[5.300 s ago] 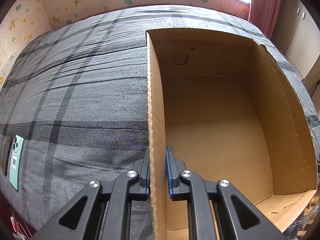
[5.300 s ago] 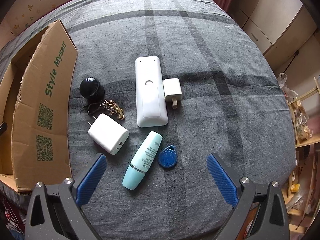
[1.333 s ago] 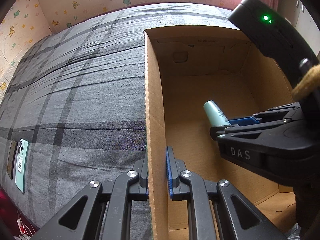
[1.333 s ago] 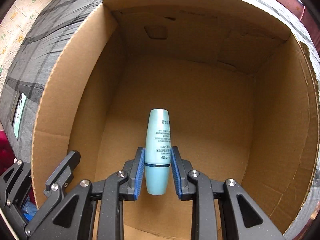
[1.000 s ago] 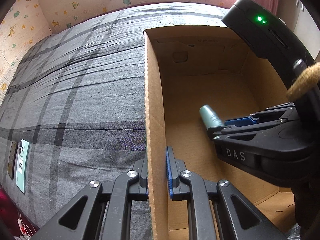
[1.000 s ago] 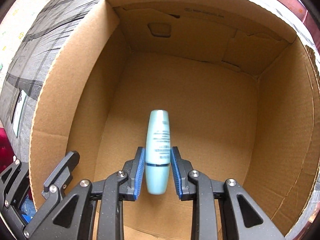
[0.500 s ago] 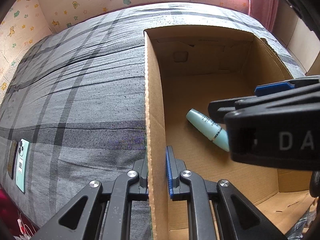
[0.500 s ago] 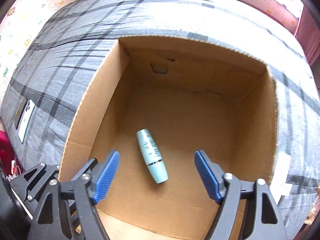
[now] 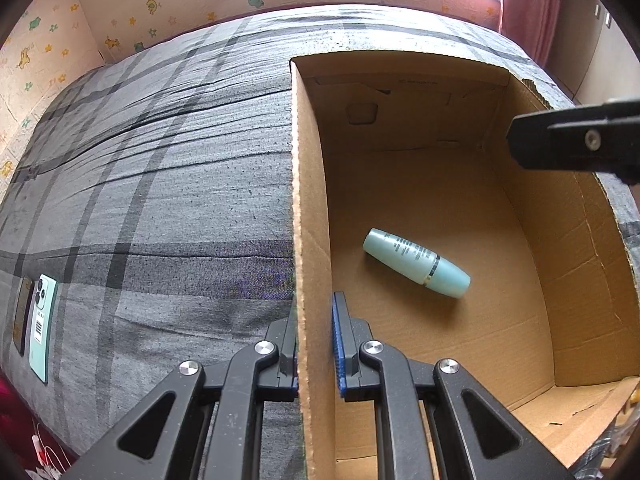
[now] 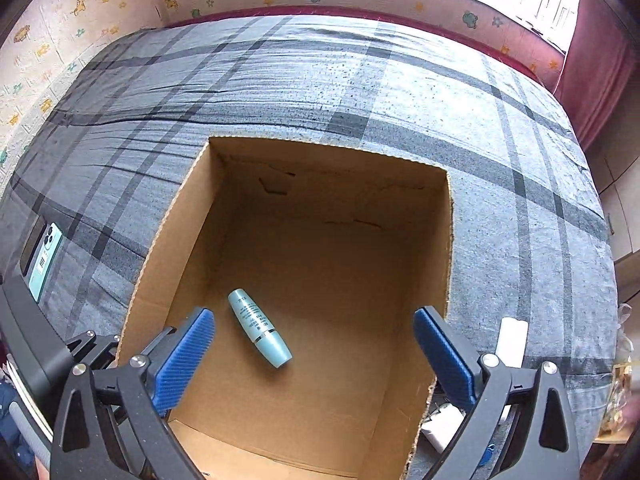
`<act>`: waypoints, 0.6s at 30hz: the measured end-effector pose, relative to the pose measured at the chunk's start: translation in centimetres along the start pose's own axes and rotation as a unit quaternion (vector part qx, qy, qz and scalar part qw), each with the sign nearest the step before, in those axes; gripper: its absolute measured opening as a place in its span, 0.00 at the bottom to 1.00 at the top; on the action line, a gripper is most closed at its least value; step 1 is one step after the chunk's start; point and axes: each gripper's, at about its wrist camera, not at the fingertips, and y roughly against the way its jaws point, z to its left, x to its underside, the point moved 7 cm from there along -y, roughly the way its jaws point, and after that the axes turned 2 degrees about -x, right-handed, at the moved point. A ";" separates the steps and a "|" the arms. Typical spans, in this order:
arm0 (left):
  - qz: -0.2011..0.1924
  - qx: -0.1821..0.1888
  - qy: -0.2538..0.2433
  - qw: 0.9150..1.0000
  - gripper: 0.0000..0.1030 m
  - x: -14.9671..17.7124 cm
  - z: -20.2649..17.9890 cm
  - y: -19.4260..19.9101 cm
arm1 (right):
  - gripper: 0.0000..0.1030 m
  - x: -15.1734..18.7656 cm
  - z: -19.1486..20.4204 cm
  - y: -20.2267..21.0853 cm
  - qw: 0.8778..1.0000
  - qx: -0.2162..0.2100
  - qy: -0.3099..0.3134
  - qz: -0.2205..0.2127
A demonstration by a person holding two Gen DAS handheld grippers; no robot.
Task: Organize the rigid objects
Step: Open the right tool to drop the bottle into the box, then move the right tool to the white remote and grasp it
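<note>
Covering nearly everything is one grey bedspread [image 10: 280, 80], a soft woven cloth crossed by darker plaid bands and lightly creased. On it sits one cardboard box [image 10: 450, 240], open-topped, square-cornered, of matte brown corrugated board with ragged cut rims. Clamped on the box's left wall at six o'clock in the left wrist view is the left gripper [image 9: 316, 344], its ribbed blue pads pressed against both faces of the board. The right gripper [image 10: 312, 352] hangs above the box, its jaws opening wide with nothing pinched between them. One pale teal bottle [image 10: 259, 328] lies on its side on the box floor, a smooth tapered plastic cylinder with a thin dark band, directly below the open jaws. At nine o'clock in the right wrist view, one mint-green phone [image 10: 45, 260] lies flat, glossy and rectangular, with a darker slab just beside it.
</note>
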 end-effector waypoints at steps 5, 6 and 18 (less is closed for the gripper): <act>0.000 0.000 0.001 1.000 0.13 0.0 0.0 0.0 | 1.00 -0.4 -1.4 2.0 1.000 0.006 -0.007 -0.020; 0.000 0.001 0.002 1.000 0.13 0.0 -0.1 0.0 | 1.00 -0.5 -1.7 2.4 1.000 0.006 -0.010 -0.022; 0.002 0.001 0.002 1.000 0.13 0.0 0.1 -0.2 | 1.00 0.3 -7.6 5.7 0.998 0.027 -0.049 -0.041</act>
